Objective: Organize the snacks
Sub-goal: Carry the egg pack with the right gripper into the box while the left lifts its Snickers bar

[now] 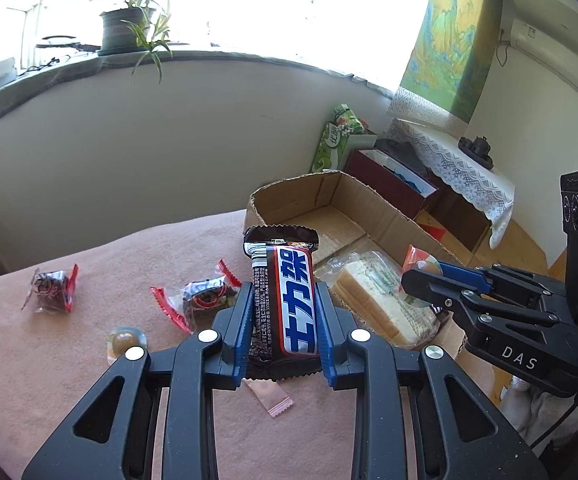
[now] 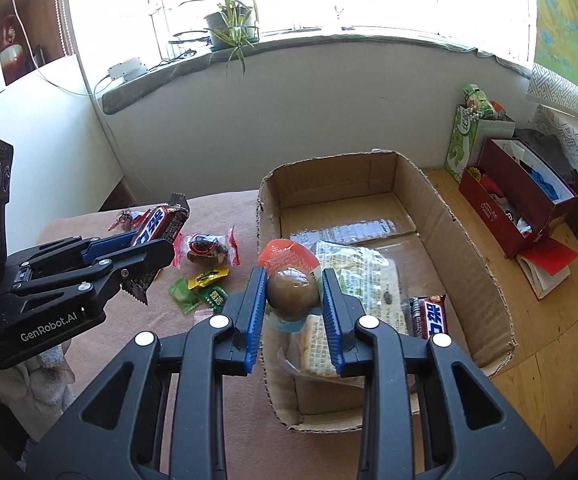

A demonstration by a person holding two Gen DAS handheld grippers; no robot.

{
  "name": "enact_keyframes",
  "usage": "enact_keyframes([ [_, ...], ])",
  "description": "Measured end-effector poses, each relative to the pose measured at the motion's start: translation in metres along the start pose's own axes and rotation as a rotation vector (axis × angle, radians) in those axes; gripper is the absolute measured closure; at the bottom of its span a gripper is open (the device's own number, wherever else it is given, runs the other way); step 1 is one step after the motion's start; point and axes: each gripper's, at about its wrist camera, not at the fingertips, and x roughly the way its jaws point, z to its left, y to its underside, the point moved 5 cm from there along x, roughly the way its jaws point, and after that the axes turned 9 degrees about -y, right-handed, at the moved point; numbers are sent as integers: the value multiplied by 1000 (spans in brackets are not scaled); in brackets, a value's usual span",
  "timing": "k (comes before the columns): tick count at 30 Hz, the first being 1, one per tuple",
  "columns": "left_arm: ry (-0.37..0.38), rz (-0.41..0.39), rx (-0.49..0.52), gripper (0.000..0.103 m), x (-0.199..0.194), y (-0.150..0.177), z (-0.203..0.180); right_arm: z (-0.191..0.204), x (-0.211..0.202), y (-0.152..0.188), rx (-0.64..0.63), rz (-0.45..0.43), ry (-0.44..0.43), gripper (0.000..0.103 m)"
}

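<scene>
Over the box edge: right gripper (image 2: pixel 293 280) clamped on a brown braised egg in a clear orange-topped pack (image 2: pixel 292 288), probably carried for dropping in.
Beside it, above the pink cloth-covered table (image 1: pixel 89 360): left gripper (image 1: pixel 283 308) clamped on a brown, blue-lettered chocolate bar (image 1: pixel 289 292), upright between the blue pads, likely headed the same way.
Open brown cardboard box (image 2: pixel 485 280): holds one wrapped sliced-bread sandwich (image 2: pixel 353 280) and one matching chocolate bar (image 2: pixel 429 316) (so two bars in all).
Left on the cloth: two red-edged dark snack packs (image 1: pixel 205 296), one clear-packed egg (image 1: pixel 125 342), one pink sachet (image 1: pixel 271 396), two green sachets (image 2: pixel 201 296), one yellow sachet (image 2: pixel 208 278).
</scene>
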Motion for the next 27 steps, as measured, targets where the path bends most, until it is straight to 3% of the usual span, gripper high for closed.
enact_keyframes([
  [11,14,5,40,76,33,-29,-29,-51,9,-21,24,-7,69,75],
  [27,13,26,72,76,63,-41,-48,-90,30,-36,48,14,95,75],
])
